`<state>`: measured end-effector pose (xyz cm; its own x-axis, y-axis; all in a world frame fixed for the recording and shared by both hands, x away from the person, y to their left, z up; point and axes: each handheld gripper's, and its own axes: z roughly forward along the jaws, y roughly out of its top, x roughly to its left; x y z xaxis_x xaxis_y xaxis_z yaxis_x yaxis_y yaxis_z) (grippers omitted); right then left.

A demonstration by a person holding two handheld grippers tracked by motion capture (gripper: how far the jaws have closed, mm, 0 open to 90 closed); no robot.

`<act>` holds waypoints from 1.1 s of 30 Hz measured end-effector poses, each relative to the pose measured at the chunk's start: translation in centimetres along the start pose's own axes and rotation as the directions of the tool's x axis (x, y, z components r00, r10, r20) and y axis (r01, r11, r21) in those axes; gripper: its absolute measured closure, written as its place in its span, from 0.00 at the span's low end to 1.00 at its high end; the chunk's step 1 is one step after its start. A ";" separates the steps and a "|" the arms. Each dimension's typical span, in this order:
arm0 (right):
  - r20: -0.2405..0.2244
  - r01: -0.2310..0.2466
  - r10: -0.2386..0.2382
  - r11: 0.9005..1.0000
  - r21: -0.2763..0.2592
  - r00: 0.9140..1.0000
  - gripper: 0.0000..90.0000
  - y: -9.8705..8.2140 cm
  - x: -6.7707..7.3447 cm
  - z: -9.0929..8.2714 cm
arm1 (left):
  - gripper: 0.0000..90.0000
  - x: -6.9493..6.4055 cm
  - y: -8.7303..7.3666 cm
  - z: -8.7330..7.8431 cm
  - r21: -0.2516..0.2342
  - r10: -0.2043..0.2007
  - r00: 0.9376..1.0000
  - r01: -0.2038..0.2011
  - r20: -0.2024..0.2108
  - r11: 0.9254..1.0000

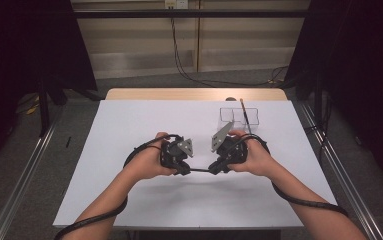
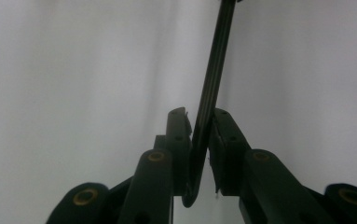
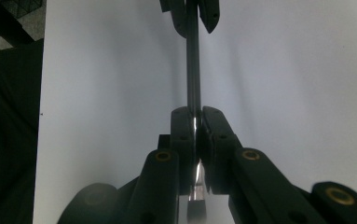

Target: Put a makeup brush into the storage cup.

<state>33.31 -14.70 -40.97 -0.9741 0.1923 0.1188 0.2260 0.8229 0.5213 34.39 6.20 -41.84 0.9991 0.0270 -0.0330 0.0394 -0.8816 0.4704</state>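
A thin black stick [image 1: 199, 171] lies level just above the white table [image 1: 144, 120], held at both ends. My left gripper [image 1: 185, 170] is shut on one end; in the left gripper view the stick [image 2: 213, 70] runs up from between the jaws of my left gripper [image 2: 198, 114]. My right gripper [image 1: 212, 169] is shut on the other end. In the right gripper view my right gripper [image 3: 195, 112] clamps the stick [image 3: 193, 60], whose silvery end shows below the pads. The left gripper [image 3: 190, 18] faces it at the top.
A clear box with compartments [image 1: 239, 116] stands at the back right of the table, and a thin brown stick [image 1: 245, 114] leans up out of it. A wooden strip [image 1: 194, 94] runs along the table's far edge. Cables trail from both grippers along the forearms.
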 end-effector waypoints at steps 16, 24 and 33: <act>-0.018 -0.083 0.081 0.990 -0.115 0.997 0.58 -0.7 -0.8 -0.3 | 0.93 -0.3 -0.5 -0.4 -0.035 -0.008 0.999 0.009 0.042 0.999; -0.007 -0.136 0.138 0.962 -0.238 0.990 0.34 -1.4 -1.2 -0.5 | 0.93 -0.2 -0.8 -0.6 -0.062 -0.029 0.999 0.031 0.034 0.998; -0.023 -0.178 0.183 0.912 -0.369 0.983 0.26 -2.3 -1.1 -0.5 | 0.93 -0.2 -1.3 -0.5 -0.080 -0.052 0.998 0.055 0.035 0.995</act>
<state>33.86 -17.06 -41.82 -0.9162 0.3269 0.2318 0.3790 0.5187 0.7664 34.15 7.61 -41.99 0.9945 0.0562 -0.0886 0.0952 -0.8383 0.5369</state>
